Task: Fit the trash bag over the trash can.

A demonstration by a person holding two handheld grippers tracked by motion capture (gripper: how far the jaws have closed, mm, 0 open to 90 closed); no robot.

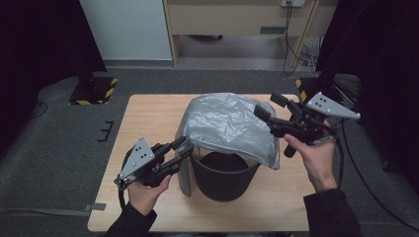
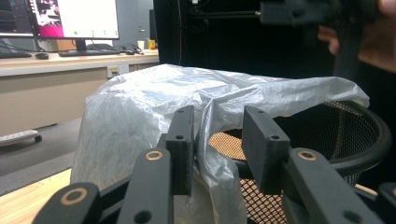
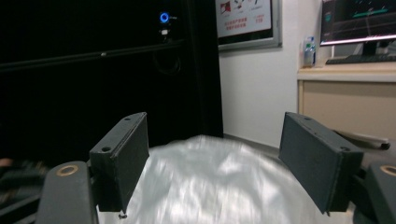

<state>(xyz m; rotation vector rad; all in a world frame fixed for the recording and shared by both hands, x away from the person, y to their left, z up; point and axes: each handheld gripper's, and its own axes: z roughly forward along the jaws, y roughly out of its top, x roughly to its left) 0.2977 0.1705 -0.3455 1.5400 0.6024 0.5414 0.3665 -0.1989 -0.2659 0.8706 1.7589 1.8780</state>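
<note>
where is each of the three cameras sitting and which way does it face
High view: above the person's side, looking forward and down on the table; both hands, the left hand-held gripper and the right hand-held gripper show.
Left gripper view: rides that gripper, looking level between its parted jaws at a bag fold and the mesh bin.
Right gripper view: rides the other gripper, looking over the bag toward a wall; wide jaws show.
All share the grey plastic bag draped on the bin.

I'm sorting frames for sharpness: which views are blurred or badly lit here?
High view: sharp but dim, dark surroundings, soft sheen on the plastic bag. Left gripper view: the bag and the mesh bin are crisp; the other hand is dark and soft. Right gripper view: the bag is smeared by motion blur and overbright; the right tool stays sharp.
</note>
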